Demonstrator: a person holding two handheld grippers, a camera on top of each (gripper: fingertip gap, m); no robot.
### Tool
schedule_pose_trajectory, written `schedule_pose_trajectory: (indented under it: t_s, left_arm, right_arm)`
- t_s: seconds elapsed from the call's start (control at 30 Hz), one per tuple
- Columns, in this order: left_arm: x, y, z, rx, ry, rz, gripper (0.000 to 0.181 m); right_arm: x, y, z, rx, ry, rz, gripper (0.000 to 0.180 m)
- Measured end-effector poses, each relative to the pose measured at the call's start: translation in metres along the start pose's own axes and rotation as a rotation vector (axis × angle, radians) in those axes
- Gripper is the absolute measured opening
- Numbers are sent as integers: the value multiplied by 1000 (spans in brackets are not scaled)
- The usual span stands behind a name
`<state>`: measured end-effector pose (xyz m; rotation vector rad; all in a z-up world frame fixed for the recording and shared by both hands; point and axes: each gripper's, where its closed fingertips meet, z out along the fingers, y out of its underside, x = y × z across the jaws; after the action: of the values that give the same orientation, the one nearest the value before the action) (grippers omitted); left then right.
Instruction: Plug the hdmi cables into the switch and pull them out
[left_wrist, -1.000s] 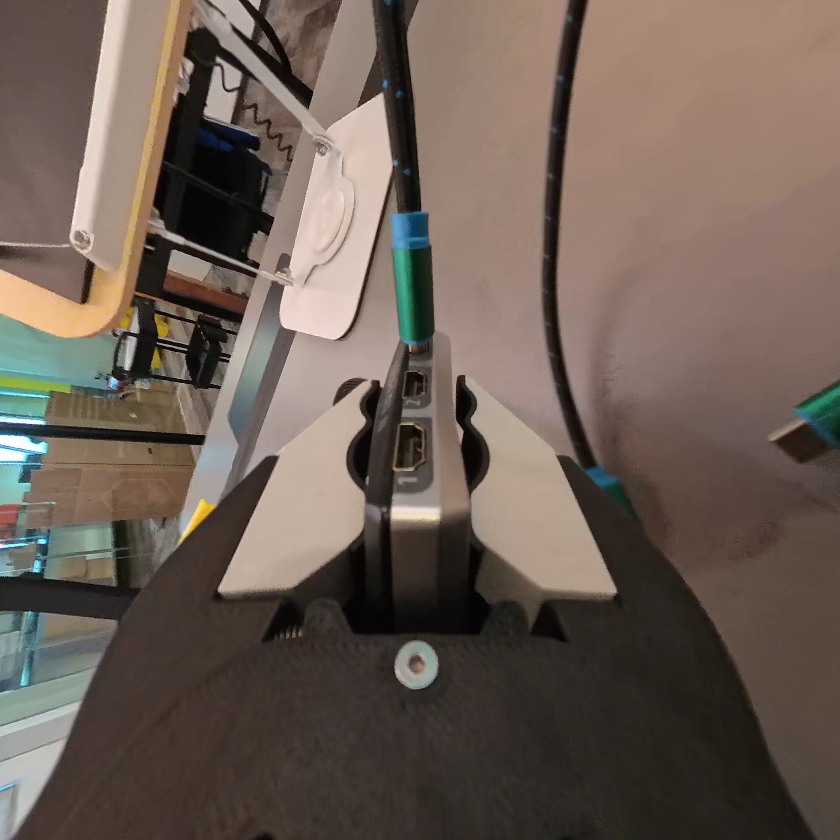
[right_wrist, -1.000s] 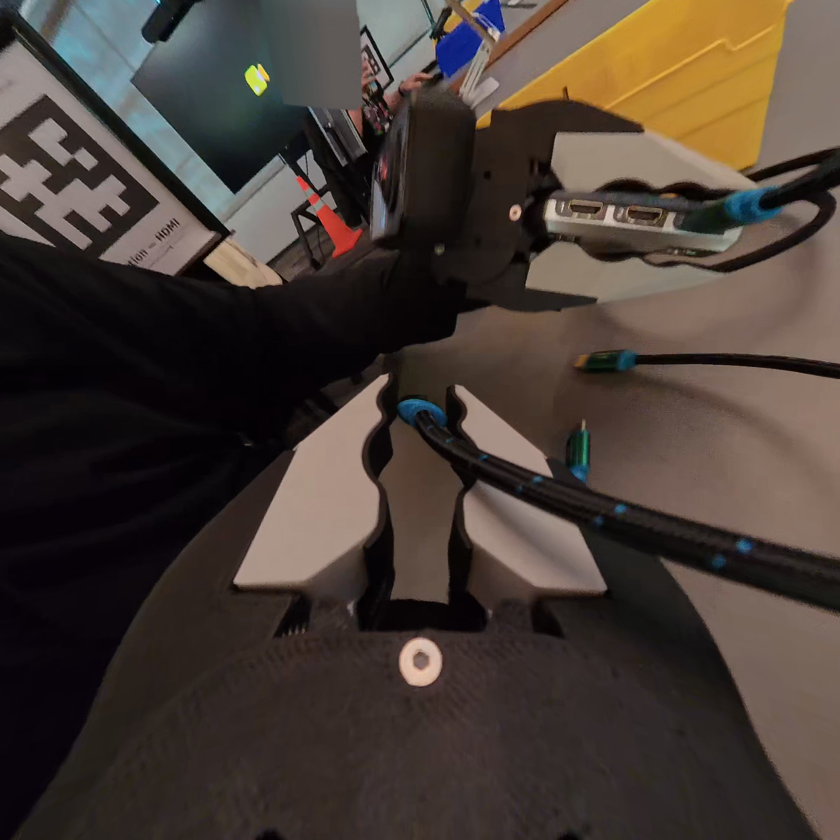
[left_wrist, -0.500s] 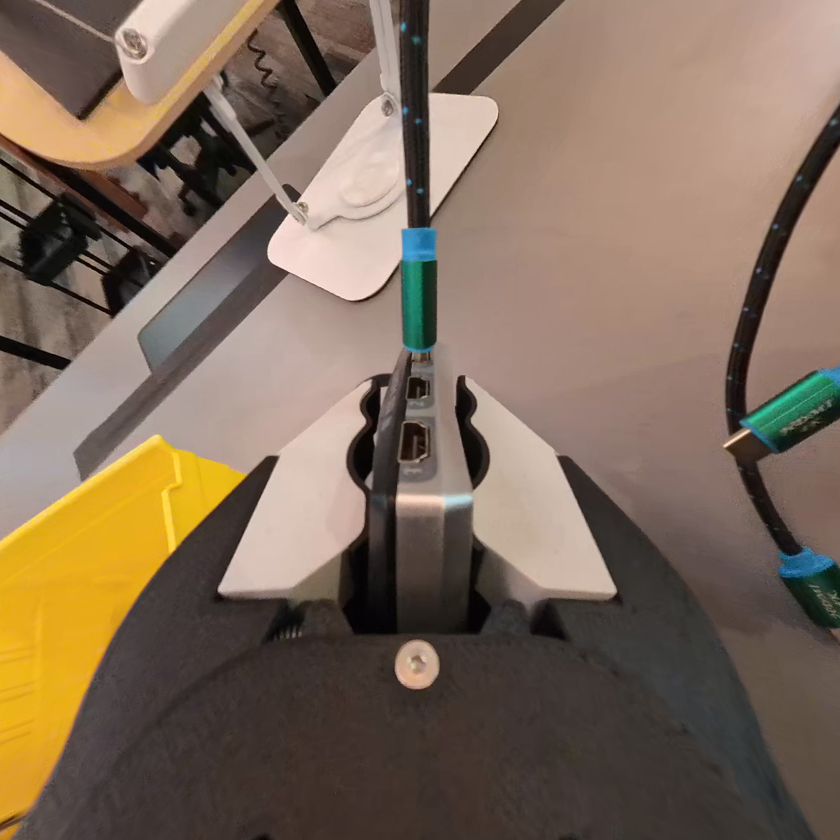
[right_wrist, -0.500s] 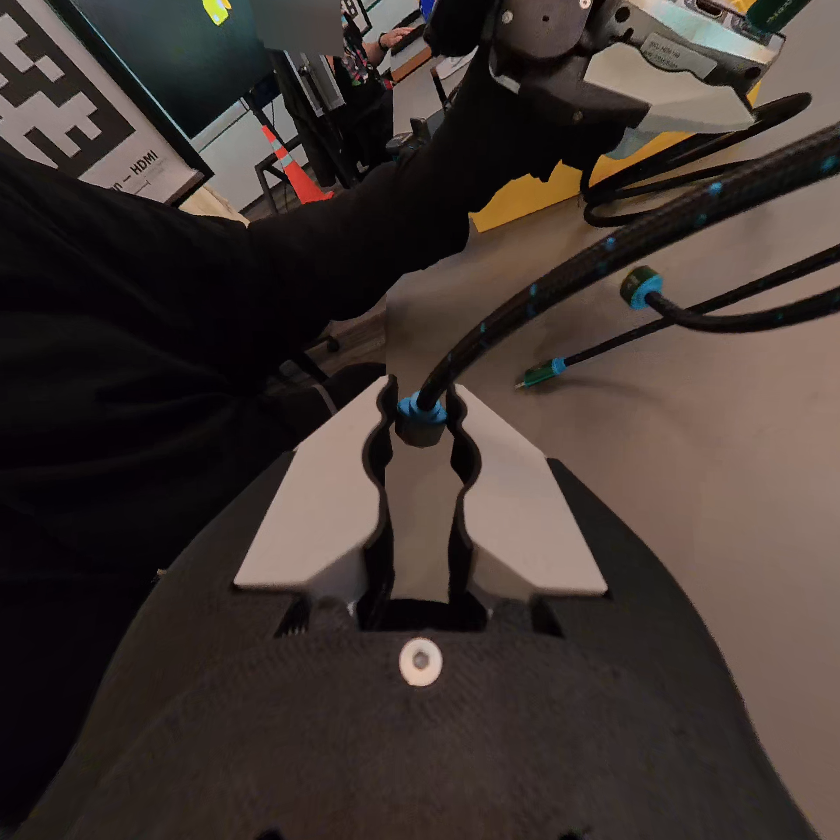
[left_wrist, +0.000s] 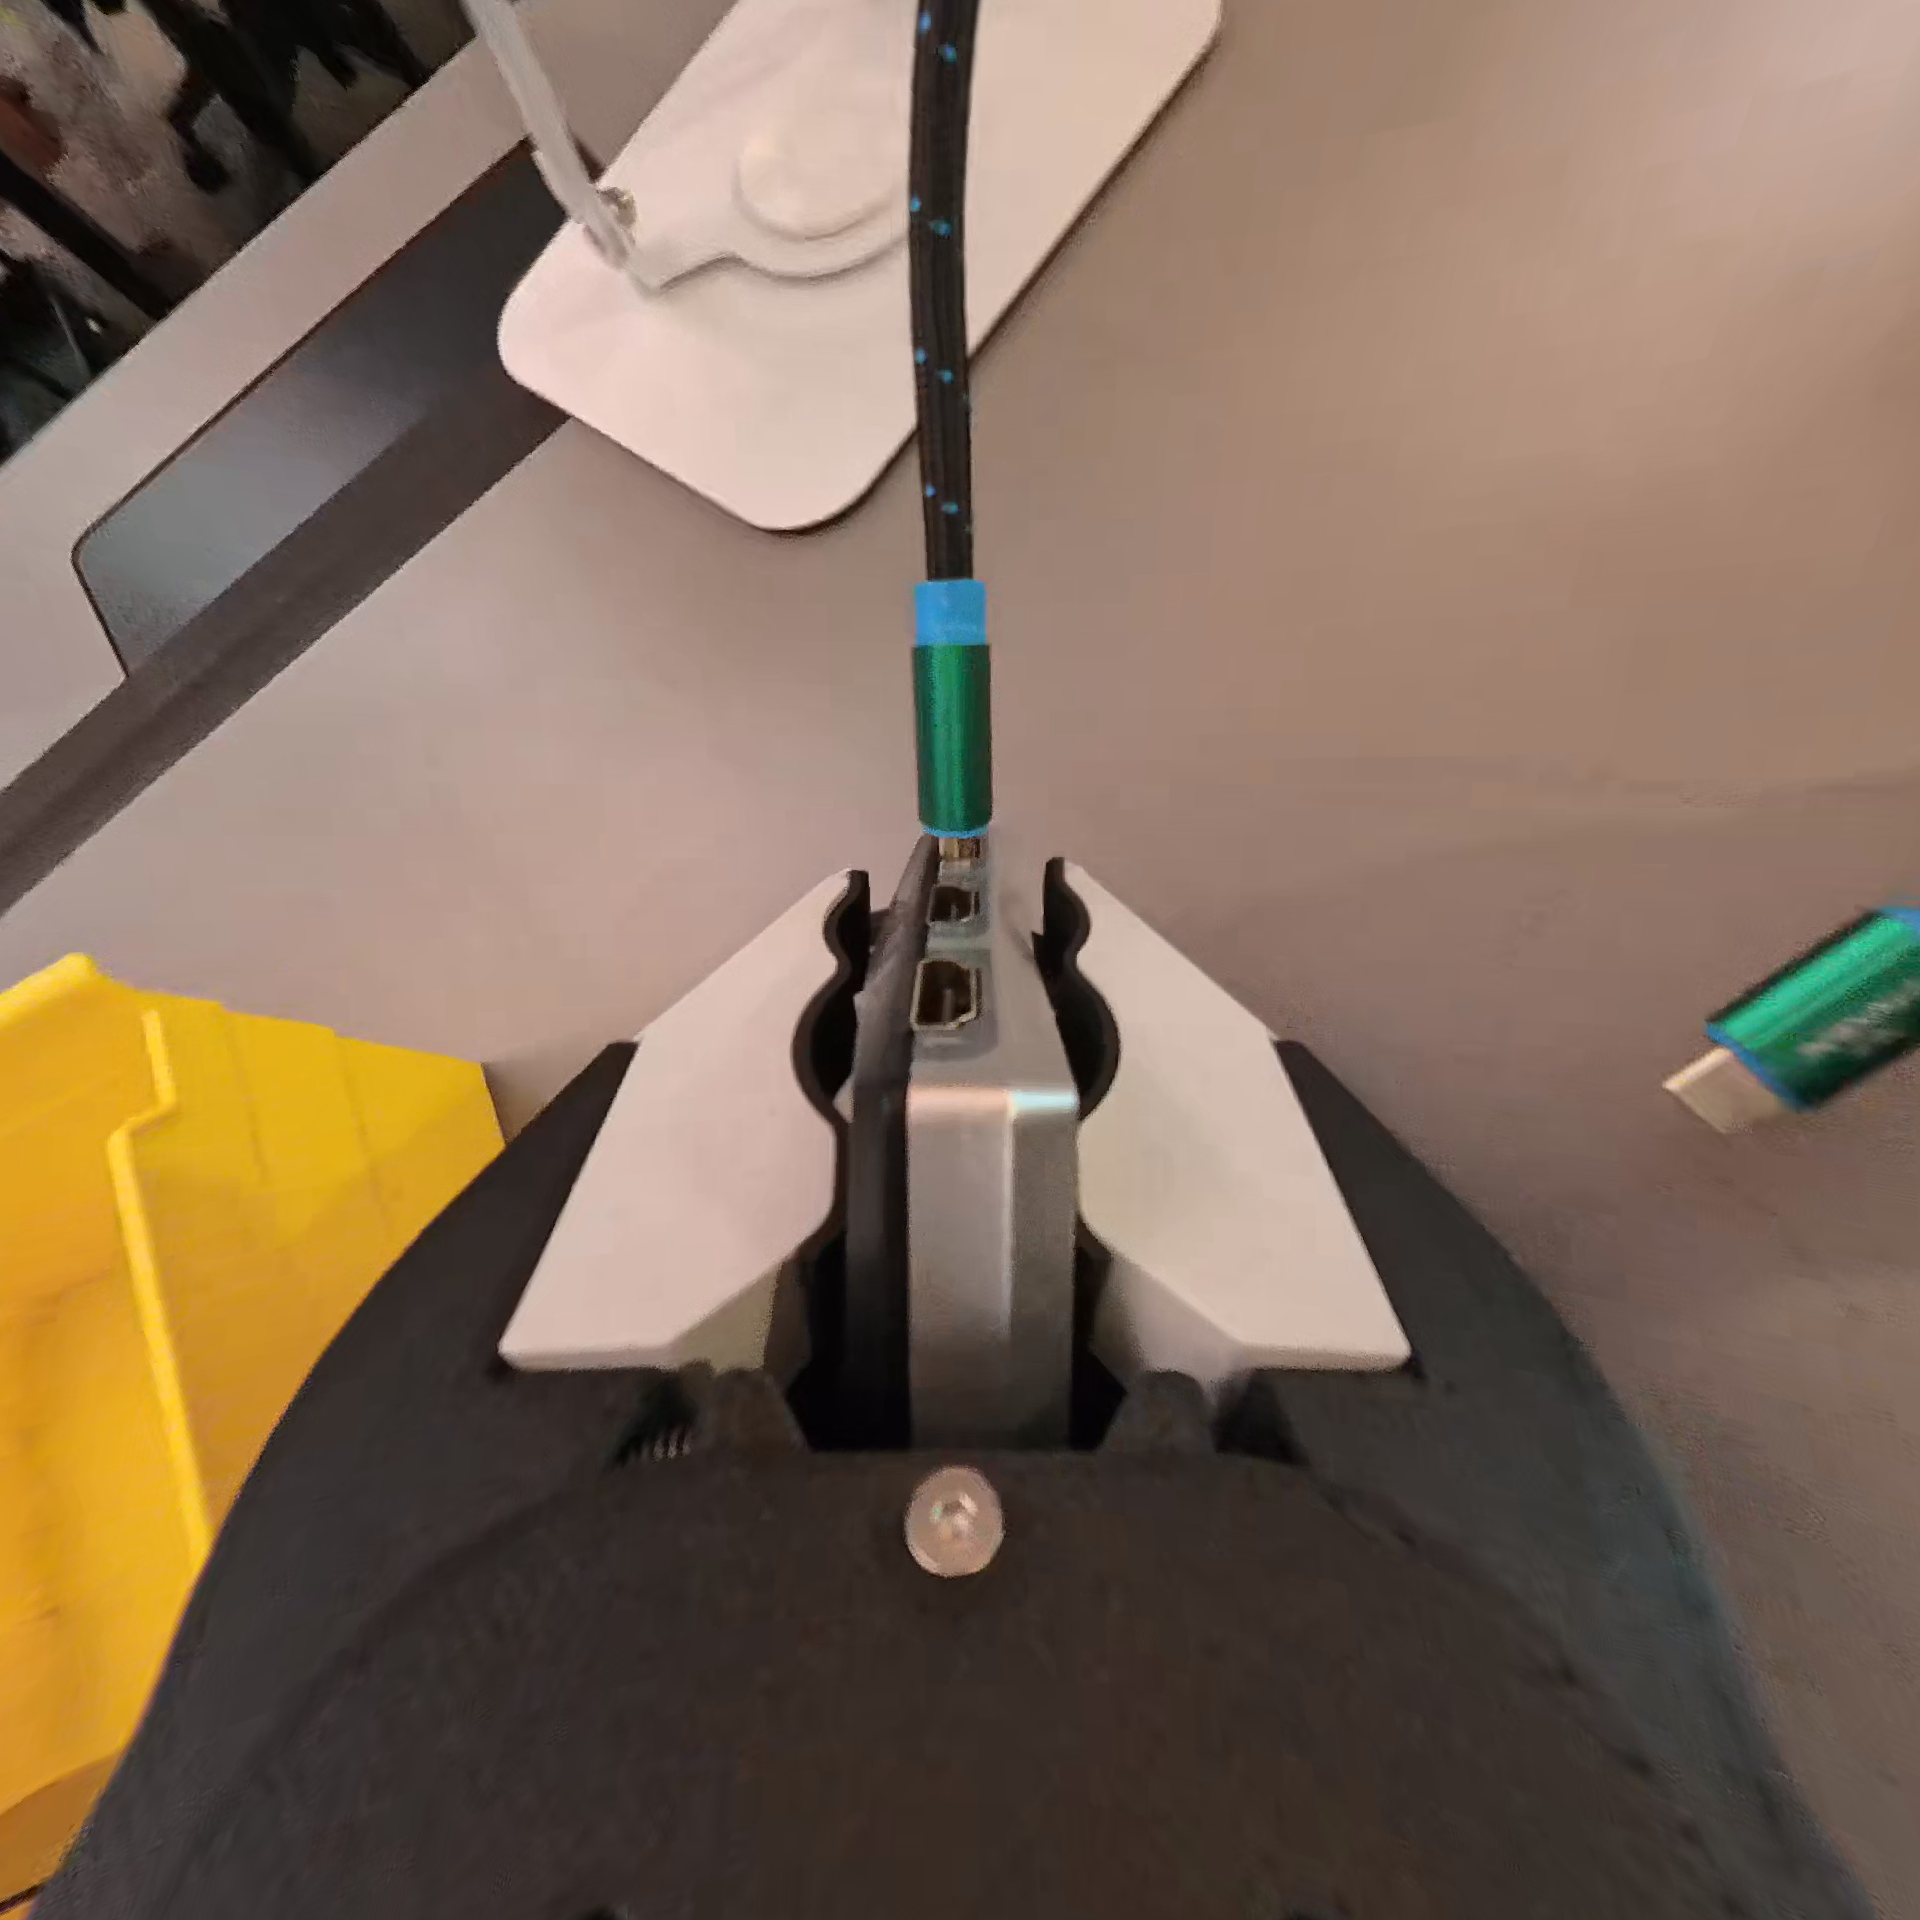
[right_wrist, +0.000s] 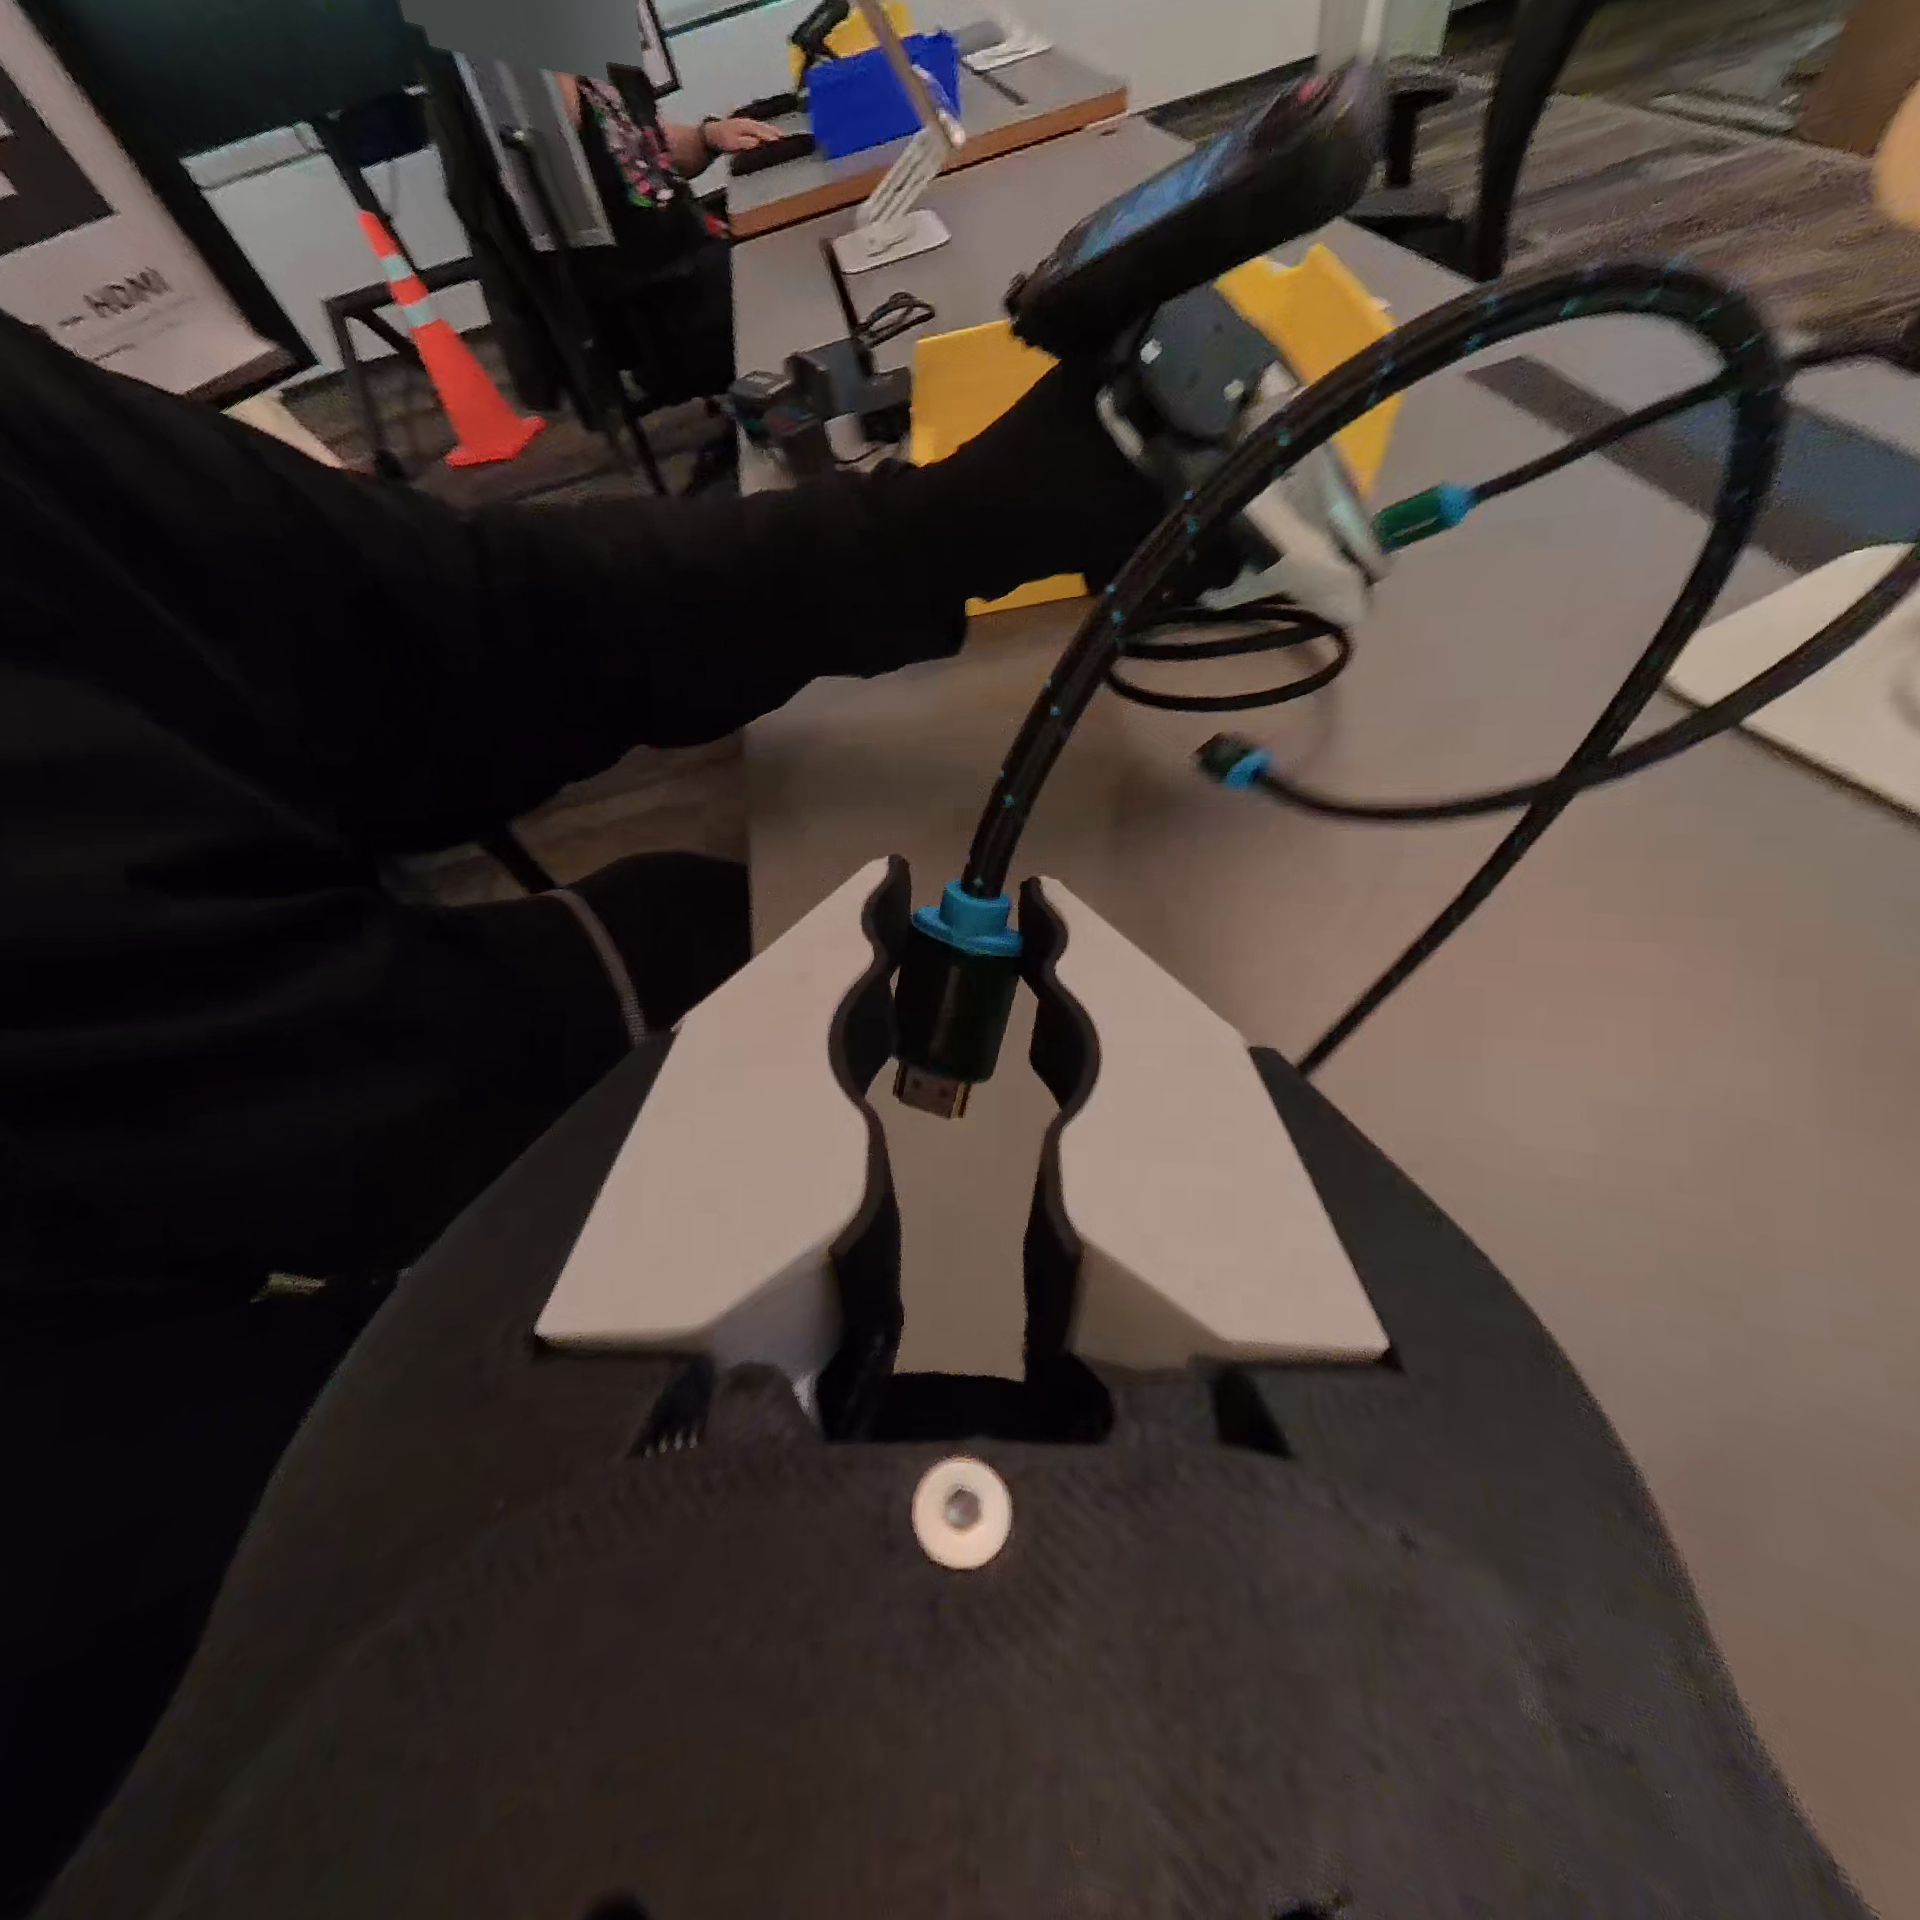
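Note:
My left gripper (left_wrist: 951, 883) is shut on the silver HDMI switch (left_wrist: 987, 1195), held edge-on between the fingers. Two empty ports face up on its edge. A green HDMI plug (left_wrist: 951, 748) with a black braided cable sits in the far port. Another green plug (left_wrist: 1829, 1029) lies loose on the grey table at the right. My right gripper (right_wrist: 964, 883) is shut on a dark HDMI plug with a blue collar (right_wrist: 956, 997); its metal tip points back toward the camera. Its cable (right_wrist: 1351, 384) arcs up and right. The left gripper (right_wrist: 1226, 312) shows blurred farther off, with the green plug (right_wrist: 1418, 514) beside it.
A yellow bin (left_wrist: 156, 1195) stands left of the left gripper. A white stand base (left_wrist: 831, 260) sits ahead on the table. A person's black sleeve (right_wrist: 623, 592) crosses the right wrist view. A loose plug (right_wrist: 1231, 764) and coiled cable (right_wrist: 1226, 665) lie on the table. An orange cone (right_wrist: 457, 353) stands on the floor. Spacing between my two grippers at the tips: around 35 centimetres.
The left gripper has swung with the switch, so the yellow bin and table now fill its view. The right gripper has turned, and the plug's body and tip now show between its fingers.

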<state>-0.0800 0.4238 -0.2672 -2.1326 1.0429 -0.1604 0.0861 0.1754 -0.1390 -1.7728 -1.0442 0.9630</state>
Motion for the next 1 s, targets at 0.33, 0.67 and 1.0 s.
schedule_pose_trajectory:
  t_s: [0.33,0.67,1.0]
  left_arm:
    - [68,7,13,-67,68,222,32]
    - [95,-41,-12,75,314,58,32]
    - [52,-43,-41,165,247,-37,32]
  right_arm:
    - [6,22,45,-199,-113,-62,18]
    - [-32,88,118,-383,-358,-29,16]
    - [-33,83,88,-366,-243,-72,15]
